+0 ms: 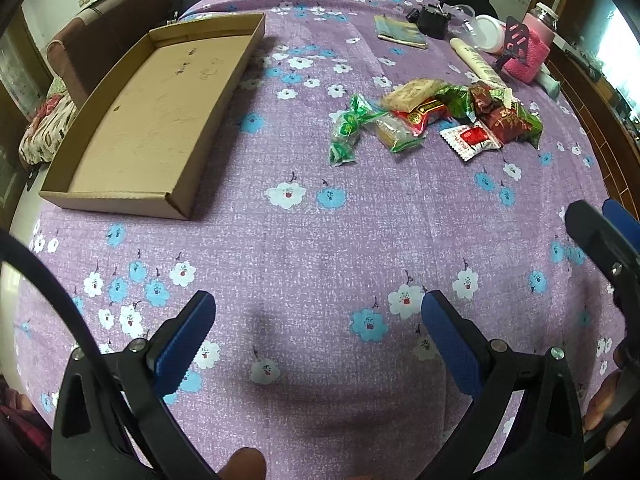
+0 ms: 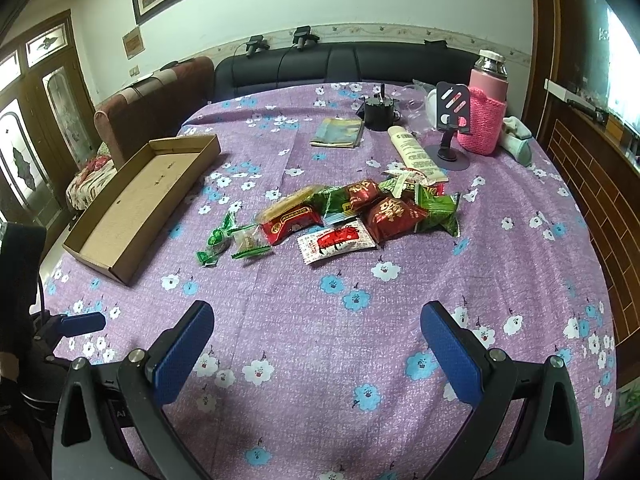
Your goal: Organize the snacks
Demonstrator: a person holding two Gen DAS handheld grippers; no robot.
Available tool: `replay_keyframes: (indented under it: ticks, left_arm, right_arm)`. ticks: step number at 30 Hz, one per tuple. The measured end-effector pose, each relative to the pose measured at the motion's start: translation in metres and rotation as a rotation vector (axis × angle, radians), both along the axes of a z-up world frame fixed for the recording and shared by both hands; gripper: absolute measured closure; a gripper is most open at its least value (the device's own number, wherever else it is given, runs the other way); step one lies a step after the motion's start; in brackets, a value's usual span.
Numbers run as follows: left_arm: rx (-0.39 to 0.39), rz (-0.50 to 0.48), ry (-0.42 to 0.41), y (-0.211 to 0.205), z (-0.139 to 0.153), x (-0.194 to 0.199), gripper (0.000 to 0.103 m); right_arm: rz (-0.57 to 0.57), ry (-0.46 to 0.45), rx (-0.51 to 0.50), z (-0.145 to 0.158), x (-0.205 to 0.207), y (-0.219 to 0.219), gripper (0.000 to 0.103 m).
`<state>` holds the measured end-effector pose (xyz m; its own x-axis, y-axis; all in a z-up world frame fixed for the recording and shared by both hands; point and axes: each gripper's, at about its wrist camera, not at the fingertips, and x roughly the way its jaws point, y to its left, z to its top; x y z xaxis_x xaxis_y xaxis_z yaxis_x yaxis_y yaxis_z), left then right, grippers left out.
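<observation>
both claws empty, jaws spread wide, hovering over the near edge of the worktop [image 2: 320,320] with its purple flowered cloth. left claw [image 1: 318,344] holds nothing; right claw [image 2: 318,344] the same. snack pile [image 2: 340,216] sits mid-cloth, dead ahead of my right claw and a touch right of centre, well apart from the fingertips. from the left claw the same pile [image 1: 436,116] lies ahead and off to the right, farther out. judgement: right claw is the nearer one for the first pick. cardboard tray [image 2: 136,204] lies left of the pile, empty as far as i can see, its long axis running away from me and slanting rightward; in the left view the tray [image 1: 160,116] is ahead-left and closer to that claw. so the likely split: right claw picks, then carries leftward across the gap to the tray. nearest single piece is the white-and-red packet [image 2: 336,242], flat on the cloth at the pile's near edge, long axis roughly crosswise to my approach with a slight tilt, touching the red wrappers behind it. the green twist-wrapped candy [image 2: 218,240] sits at the pile's left end, closest to the tray, a little apart from the rest. behind the pile, not snacks by the look of them: a pink-sleeved bottle [image 2: 486,116], a phone stand [image 2: 450,120], a white tube [image 2: 414,154].
</observation>
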<state>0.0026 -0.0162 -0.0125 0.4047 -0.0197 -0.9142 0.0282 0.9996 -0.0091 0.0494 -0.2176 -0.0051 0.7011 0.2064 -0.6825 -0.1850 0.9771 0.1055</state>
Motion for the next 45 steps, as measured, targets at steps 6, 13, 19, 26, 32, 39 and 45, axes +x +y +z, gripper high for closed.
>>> replay_keyframes:
  ticks: [6, 13, 19, 26, 32, 39, 45]
  left_arm:
    - [0.006, -0.019, -0.047, -0.005, 0.016, -0.001, 0.000]
    - [-0.001, -0.040, -0.117, -0.007, 0.044, 0.001, 0.000]
    - [0.023, -0.005, 0.048, -0.006, -0.008, -0.010, 0.019]
    - [0.035, 0.022, -0.029, -0.011, 0.016, -0.001, 0.012]
    - [0.063, -0.004, -0.063, -0.025, 0.033, 0.009, 0.016]
    - [0.068, -0.023, -0.034, -0.027, 0.033, 0.034, 0.058]
    - [0.065, -0.063, -0.012, -0.026, 0.030, 0.065, 0.083]
  right_arm:
    - [-0.016, -0.022, 0.014, 0.008, 0.001, -0.007, 0.000]
    - [-0.025, -0.042, 0.024, 0.016, 0.003, -0.016, 0.000]
    - [-0.027, -0.041, 0.022, 0.015, 0.001, -0.025, 0.000]
    - [-0.007, -0.043, 0.019, 0.014, 0.000, -0.029, 0.000]
    - [0.009, -0.049, 0.024, 0.017, 0.007, -0.035, 0.000]
    - [-0.009, -0.051, 0.003, 0.018, 0.028, -0.047, 0.000]
    - [-0.054, -0.045, -0.049, 0.018, 0.057, -0.059, 0.000]
